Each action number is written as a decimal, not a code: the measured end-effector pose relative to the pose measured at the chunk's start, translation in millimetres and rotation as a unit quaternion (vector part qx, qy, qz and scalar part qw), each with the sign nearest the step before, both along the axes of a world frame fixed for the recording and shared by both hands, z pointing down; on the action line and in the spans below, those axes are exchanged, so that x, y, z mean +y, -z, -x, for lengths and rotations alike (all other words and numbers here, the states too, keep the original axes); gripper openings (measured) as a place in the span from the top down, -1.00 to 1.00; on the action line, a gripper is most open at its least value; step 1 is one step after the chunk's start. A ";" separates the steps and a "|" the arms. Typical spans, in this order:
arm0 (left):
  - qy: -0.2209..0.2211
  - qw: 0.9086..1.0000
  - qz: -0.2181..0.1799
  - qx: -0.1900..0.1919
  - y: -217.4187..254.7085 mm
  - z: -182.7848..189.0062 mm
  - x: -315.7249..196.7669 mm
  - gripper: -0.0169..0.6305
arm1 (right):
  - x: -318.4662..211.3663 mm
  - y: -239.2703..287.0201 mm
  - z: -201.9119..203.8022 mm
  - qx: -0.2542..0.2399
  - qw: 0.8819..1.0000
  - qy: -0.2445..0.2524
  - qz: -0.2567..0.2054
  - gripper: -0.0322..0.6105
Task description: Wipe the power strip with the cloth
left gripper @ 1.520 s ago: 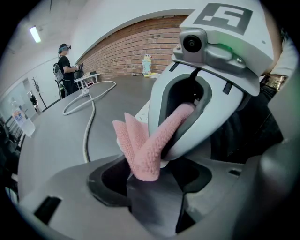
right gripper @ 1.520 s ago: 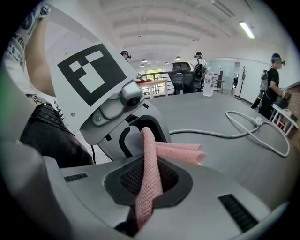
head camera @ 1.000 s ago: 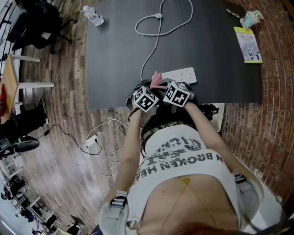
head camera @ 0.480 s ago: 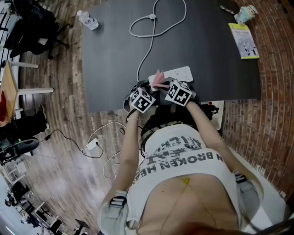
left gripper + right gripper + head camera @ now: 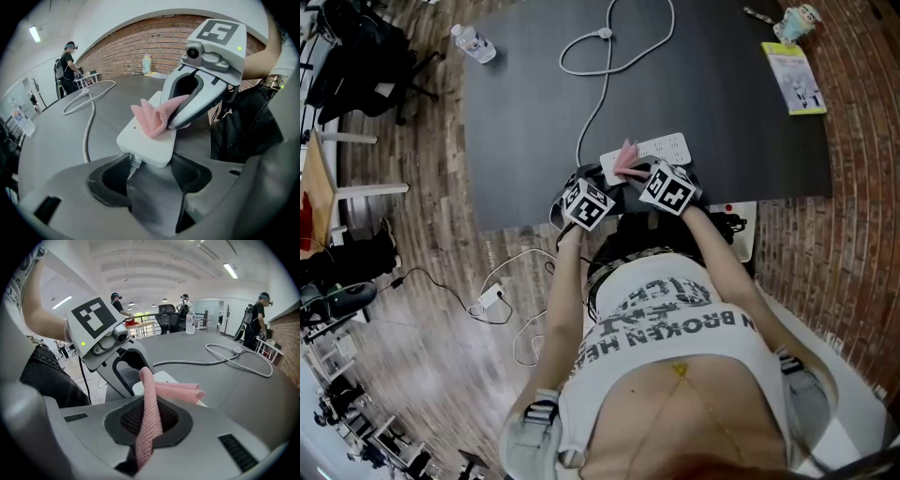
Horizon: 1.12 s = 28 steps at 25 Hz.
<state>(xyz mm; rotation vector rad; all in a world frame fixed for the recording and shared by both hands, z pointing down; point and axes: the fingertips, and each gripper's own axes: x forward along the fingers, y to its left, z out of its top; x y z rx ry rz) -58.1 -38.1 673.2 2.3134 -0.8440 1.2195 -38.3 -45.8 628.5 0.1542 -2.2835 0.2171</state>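
A dark worktop [image 5: 525, 112] stands on a wood-plank floor [image 5: 431, 187]. Near its front edge, the left tool [image 5: 150, 164] clamps one end of the white power strip [image 5: 661, 147]. The right tool [image 5: 149, 425] pinches the pink cloth [image 5: 626, 157] resting on it.

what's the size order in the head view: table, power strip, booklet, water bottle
1. table
2. power strip and booklet: about alike, and the cloth hides part of the strip
3. water bottle
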 end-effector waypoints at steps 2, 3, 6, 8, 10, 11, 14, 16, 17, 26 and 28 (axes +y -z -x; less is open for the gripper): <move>0.000 1.000 0.000 0.000 -0.4 -0.6 0.6 0.13 | -0.1 -1.4 -2.6 -0.002 1.000 -0.006 0.003 0.85; 0.000 1.000 0.000 0.000 -0.4 -0.9 0.7 0.13 | -0.2 -1.4 -3.8 -0.001 1.000 -0.007 0.003 0.85; 0.001 1.000 0.000 0.000 -1.0 -0.9 0.5 0.13 | -2.3 -1.8 -7.7 0.000 1.000 -0.012 0.001 0.85; 0.001 1.000 0.000 0.000 -1.5 -0.6 0.7 0.13 | -4.5 -2.3 -10.8 -0.003 1.000 -0.019 -0.001 0.85; 0.000 1.000 0.000 0.000 -1.4 -0.2 0.9 0.13 | -5.6 -2.4 -14.5 -0.003 1.000 -0.027 0.000 0.85; 0.000 1.000 0.000 0.000 -1.3 0.2 1.0 0.13 | -6.0 -2.4 -16.1 -0.003 1.000 -0.031 0.001 0.85; 0.000 1.000 0.000 0.000 -0.9 0.7 0.7 0.13 | -7.4 -1.9 -19.5 0.000 0.999 -0.038 -0.001 0.85; 0.000 1.000 0.001 -0.001 -1.2 0.9 0.6 0.13 | -8.7 -2.1 -22.2 0.001 0.999 -0.042 -0.002 0.85; 0.000 1.000 0.001 -0.001 -1.3 0.6 0.4 0.13 | -9.6 -2.3 -24.1 0.001 0.999 -0.045 -0.002 0.85; 0.000 1.000 0.002 -0.001 -1.2 0.2 0.8 0.13 | -16.6 -2.2 -40.3 0.001 0.997 -0.073 -0.003 0.85; 0.000 1.000 0.002 -0.001 -1.2 0.2 0.4 0.13 | -17.4 -2.1 -42.2 0.003 0.997 -0.076 -0.005 0.85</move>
